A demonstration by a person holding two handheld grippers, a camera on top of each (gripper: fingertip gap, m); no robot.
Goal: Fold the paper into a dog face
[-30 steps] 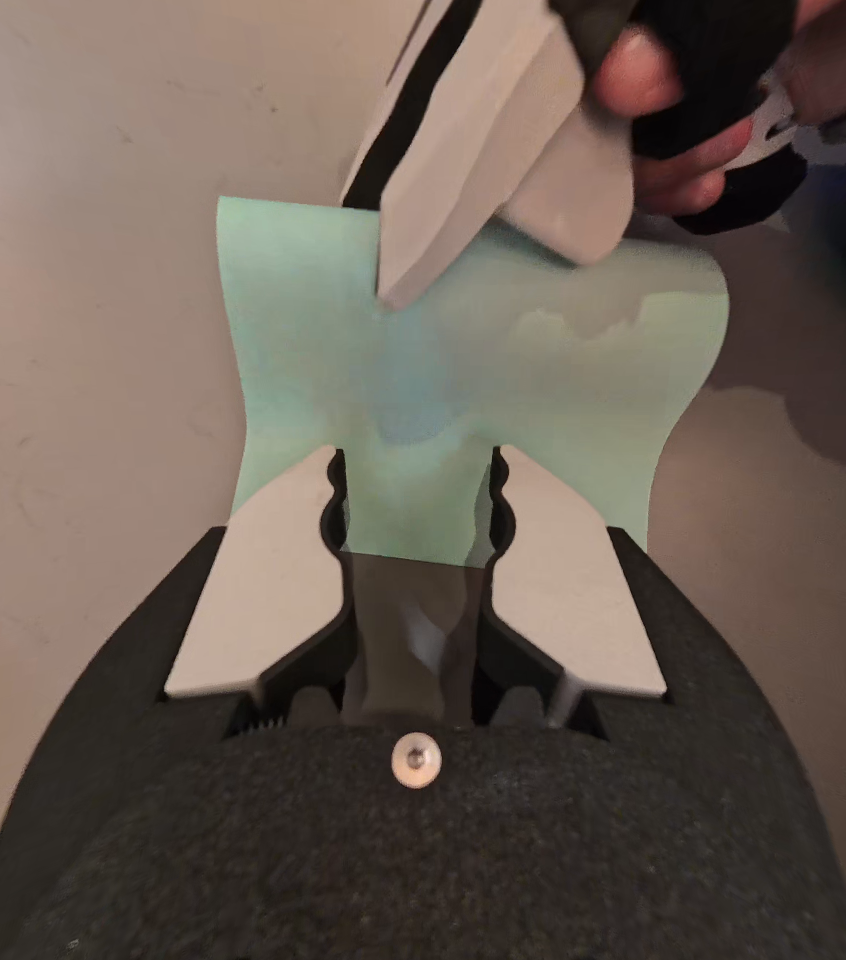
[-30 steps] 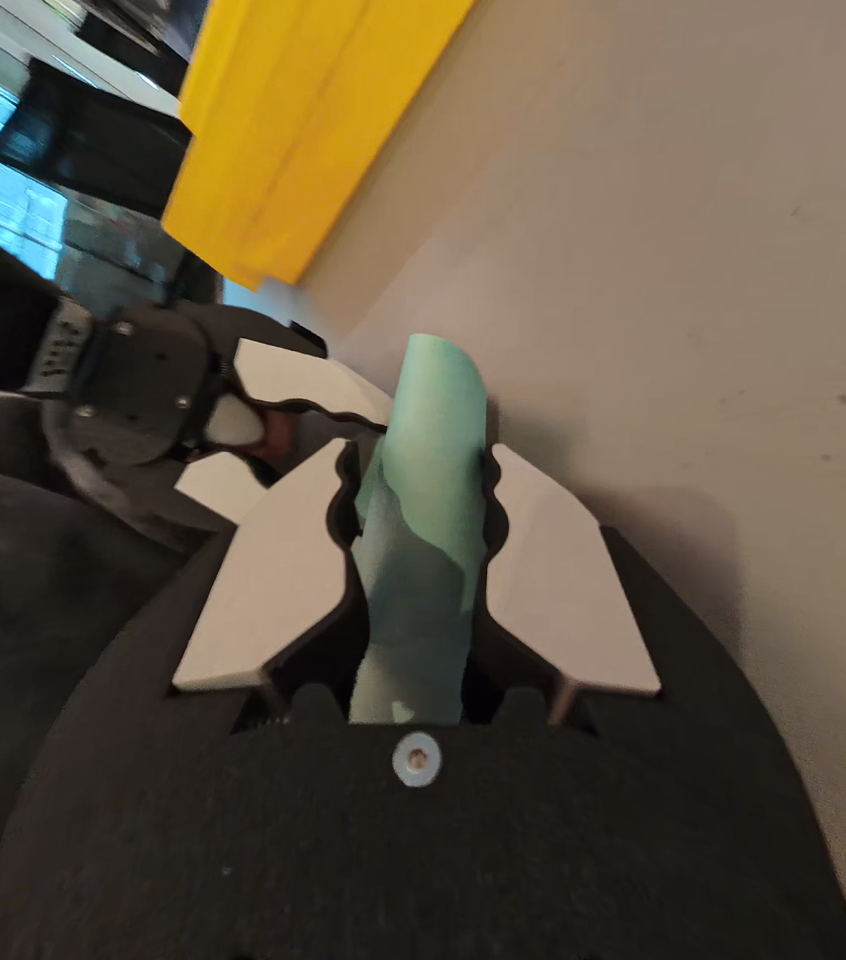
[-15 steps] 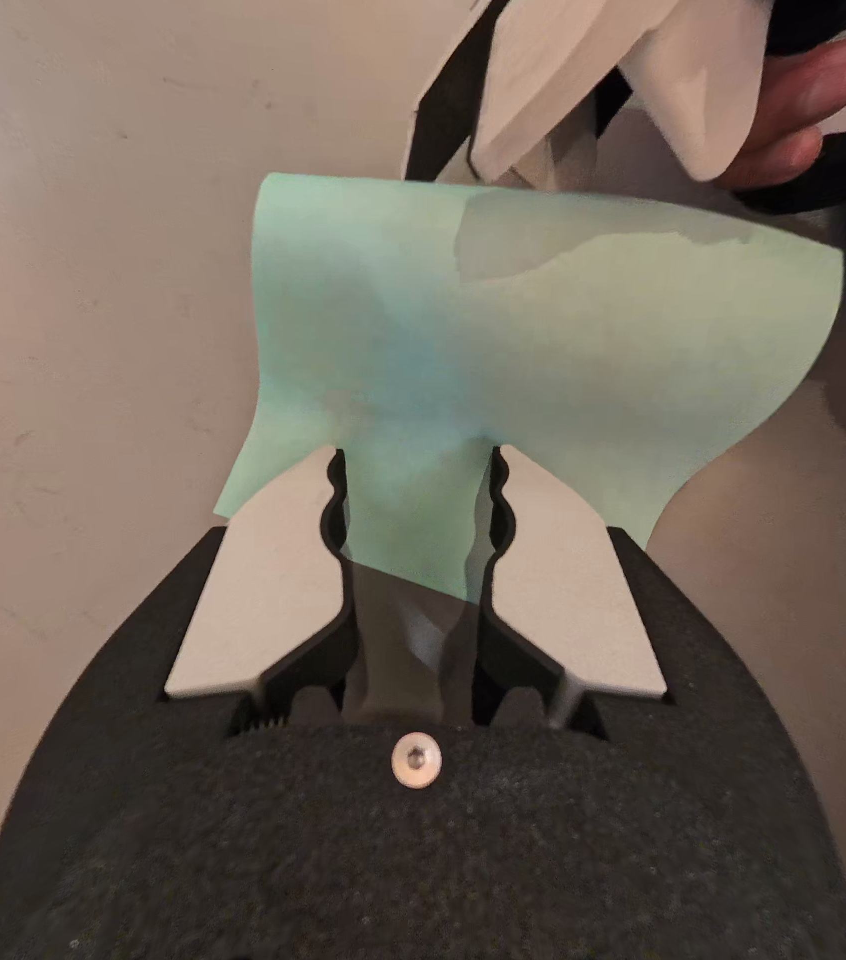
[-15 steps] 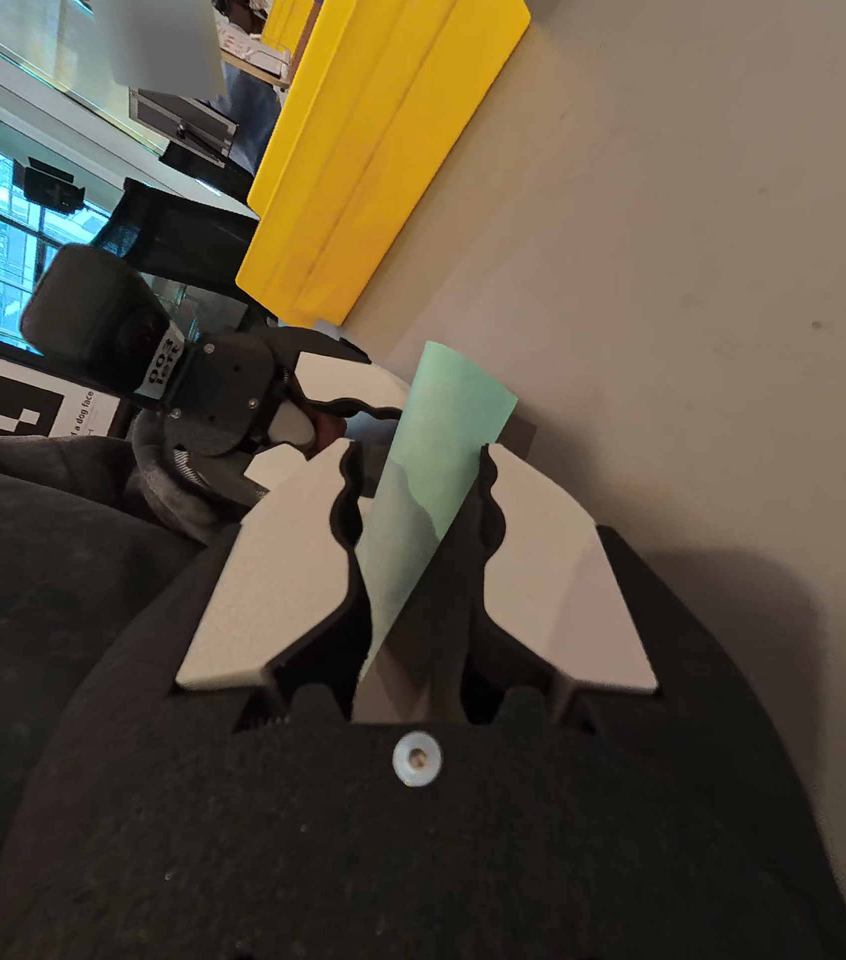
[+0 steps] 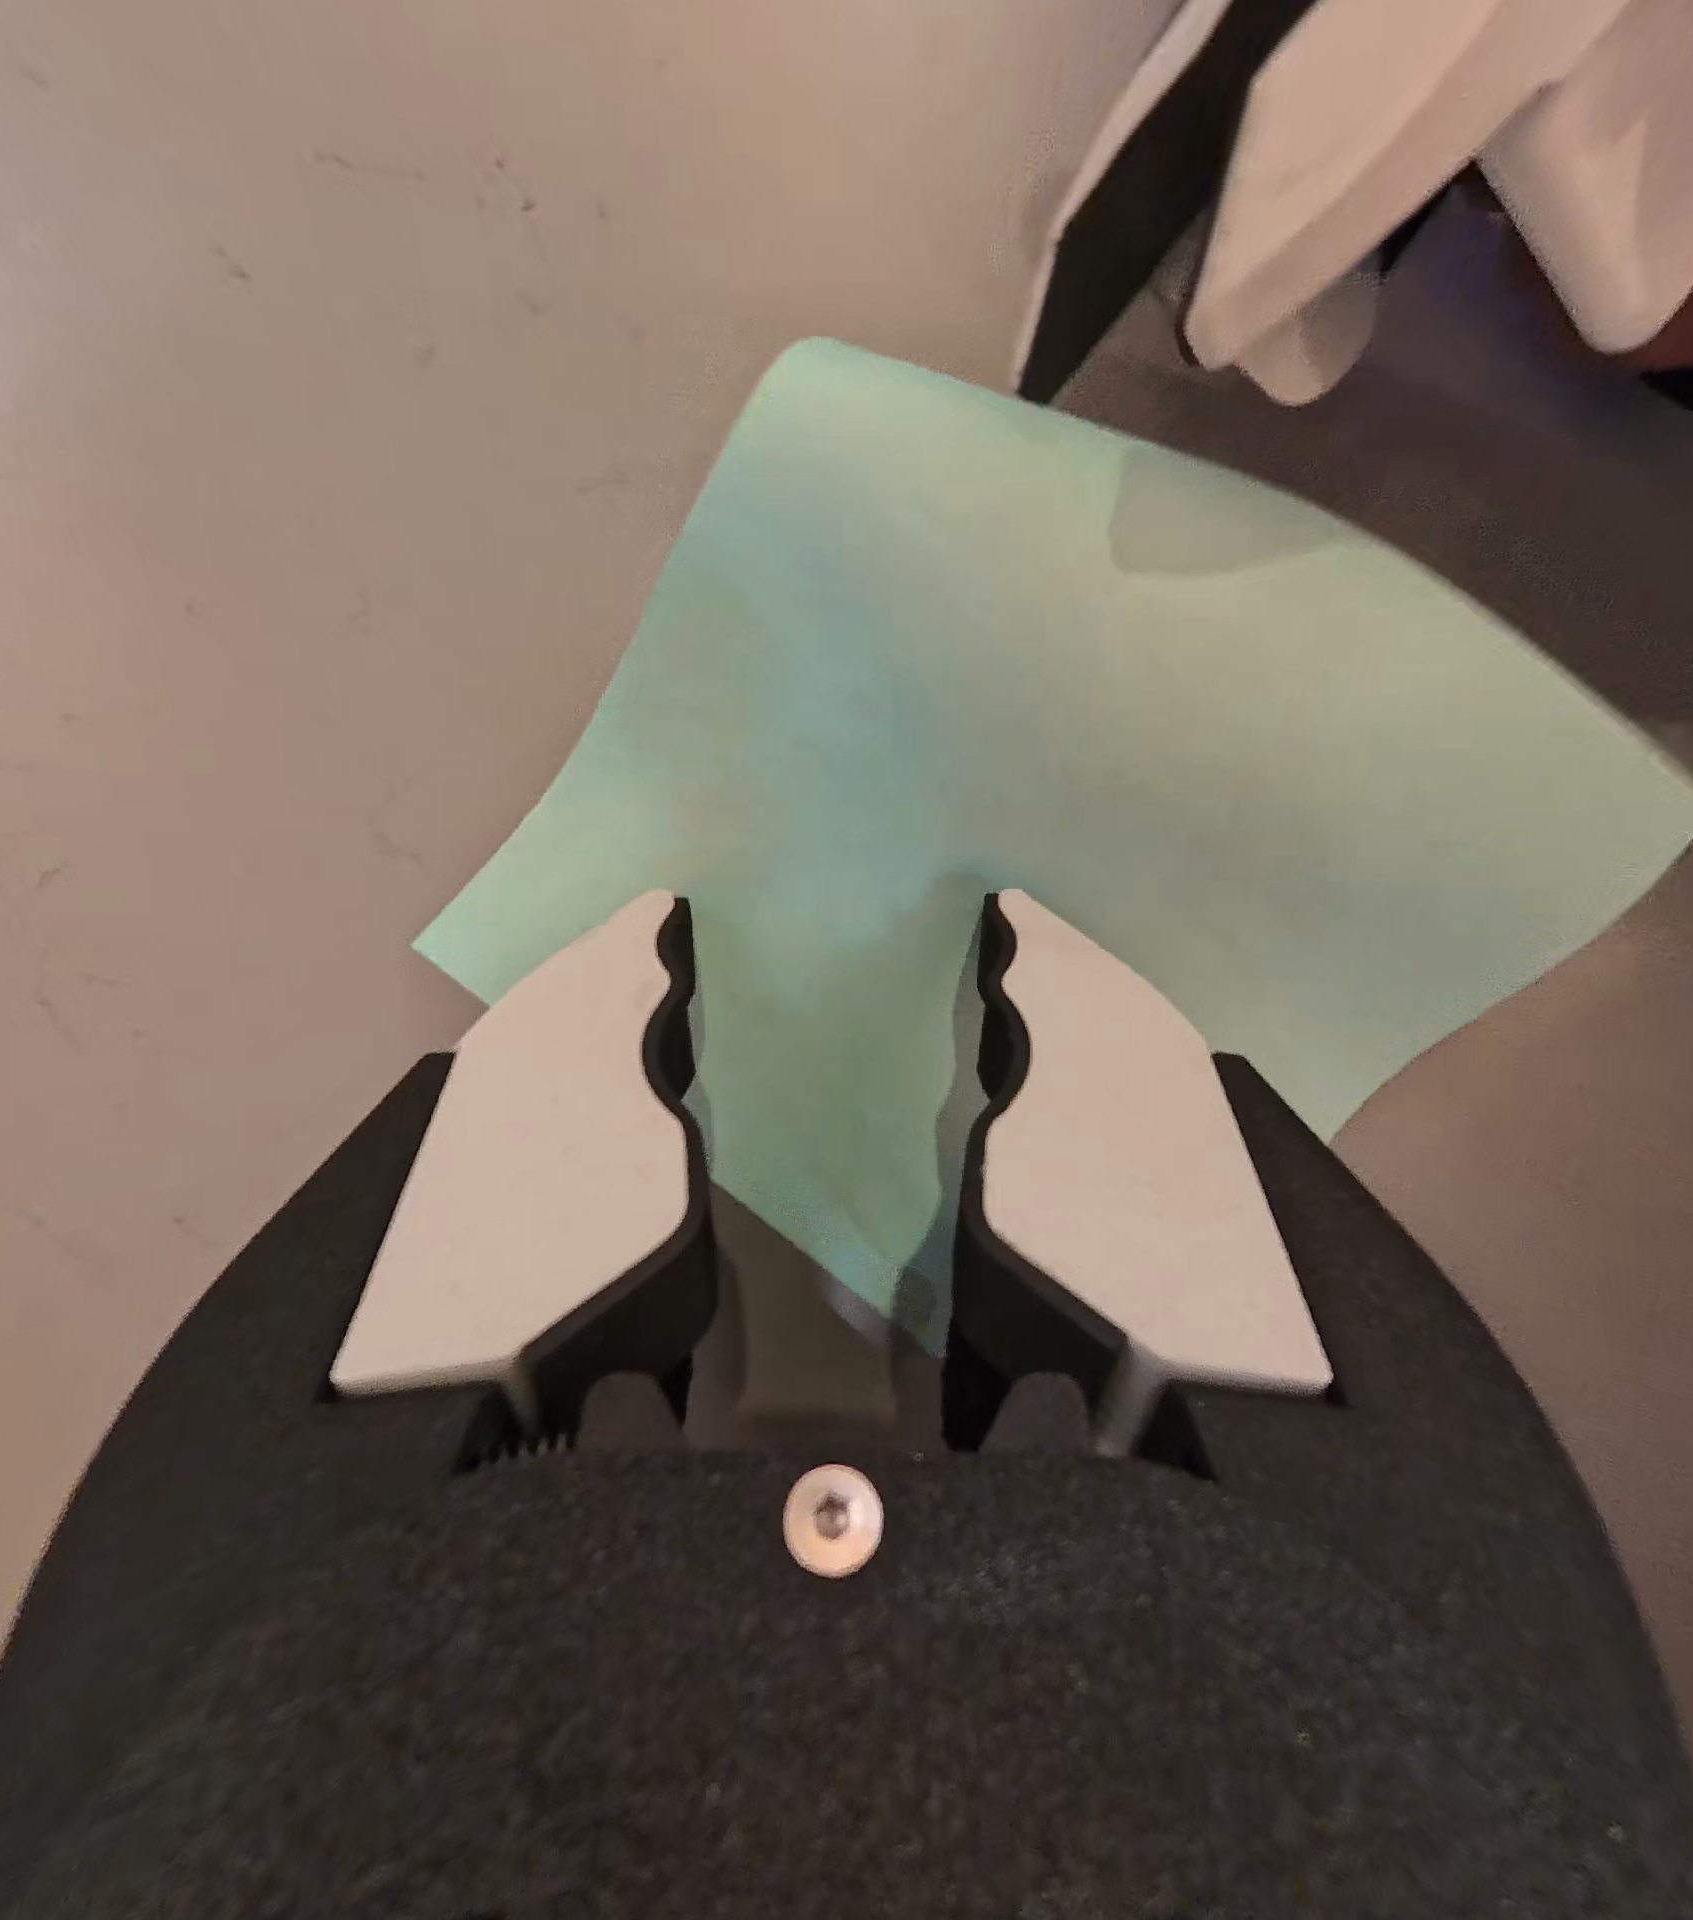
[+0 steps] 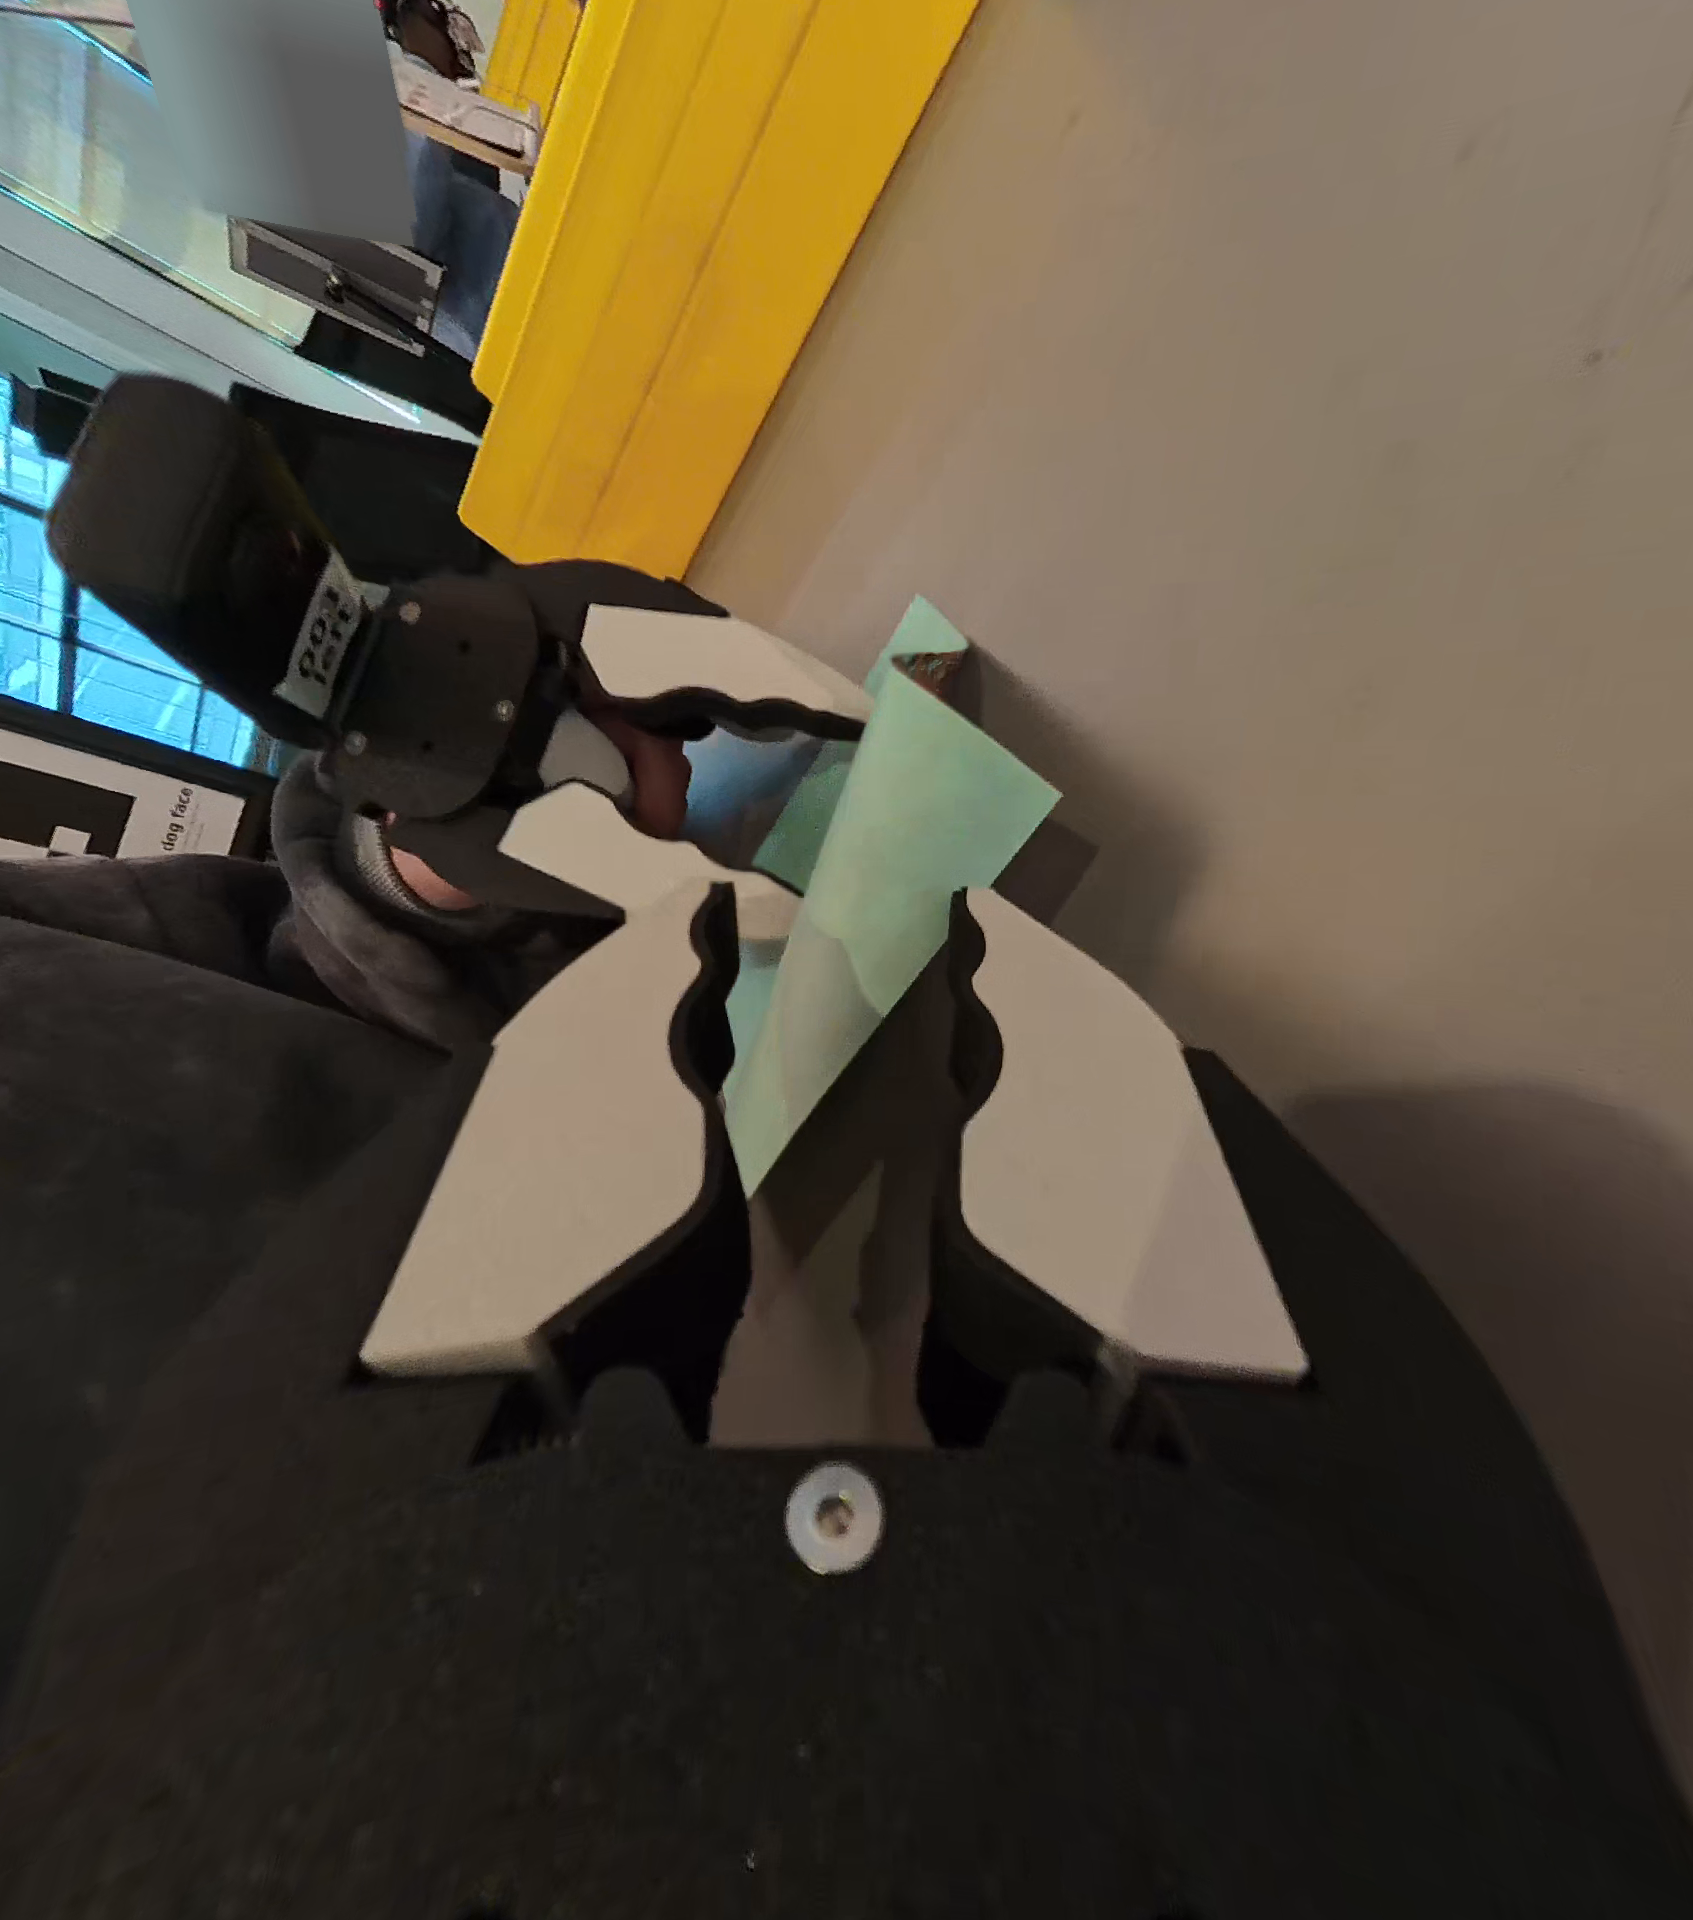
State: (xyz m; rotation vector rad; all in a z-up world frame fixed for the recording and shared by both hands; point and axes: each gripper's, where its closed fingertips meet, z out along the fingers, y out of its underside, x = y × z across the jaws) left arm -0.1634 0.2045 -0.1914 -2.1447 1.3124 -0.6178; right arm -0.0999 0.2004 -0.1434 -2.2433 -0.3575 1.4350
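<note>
Left claw (image 5: 829, 914) released, jaws spread; the mint-green square paper sheet (image 5: 1029, 790) lies curled on the beige tabletop (image 5: 198, 520), one corner between them. Right claw (image 6: 837, 904) likewise released, apart from the sheet, near a yellow bin (image 6: 696, 260).

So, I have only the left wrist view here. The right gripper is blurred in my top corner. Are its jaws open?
Observer: Yes. In the right wrist view, the right gripper has its jaws well apart and nothing is clamped between them.
Operator: And how does the paper look from that side?
Observer: The green paper shows almost edge-on, and it stands up off the table.
Operator: Is there anything beyond my gripper?
Observer: A yellow container stands beyond the left gripper, at the far side of the table.
</note>
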